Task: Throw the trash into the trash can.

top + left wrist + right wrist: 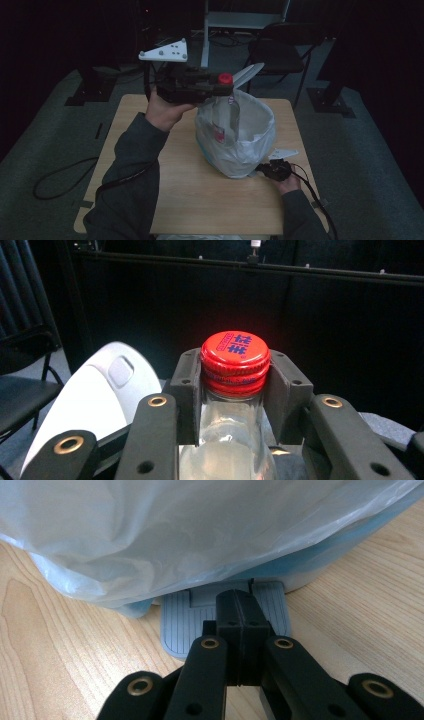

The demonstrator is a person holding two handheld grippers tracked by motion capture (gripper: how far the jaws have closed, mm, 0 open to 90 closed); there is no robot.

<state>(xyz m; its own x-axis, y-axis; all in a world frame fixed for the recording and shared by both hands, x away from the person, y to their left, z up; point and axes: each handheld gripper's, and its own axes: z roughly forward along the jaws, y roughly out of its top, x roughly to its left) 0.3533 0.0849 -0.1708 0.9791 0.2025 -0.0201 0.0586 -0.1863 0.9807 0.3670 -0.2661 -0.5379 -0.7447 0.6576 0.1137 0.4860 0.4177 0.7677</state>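
A clear bottle point(223, 119) with a red cap point(235, 352) hangs upright over a small bin point(235, 150) lined with a white plastic bag point(200, 530). Its lower part dips inside the bag's mouth. My left gripper point(220, 87) is shut on the bottle's neck just under the cap, and the pads point(190, 385) press on both sides. The bin's white lid point(248, 74) stands raised behind the bottle. At the bin's foot, my right gripper point(272, 170) is shut, its jaws point(239, 605) together and resting on the grey ribbed pedal point(177, 620).
The bin stands right of centre on a light wooden table point(200, 200). A dark chair point(280, 50) and stand legs are on the floor beyond the table. A black cable point(55, 180) loops on the floor to the left.
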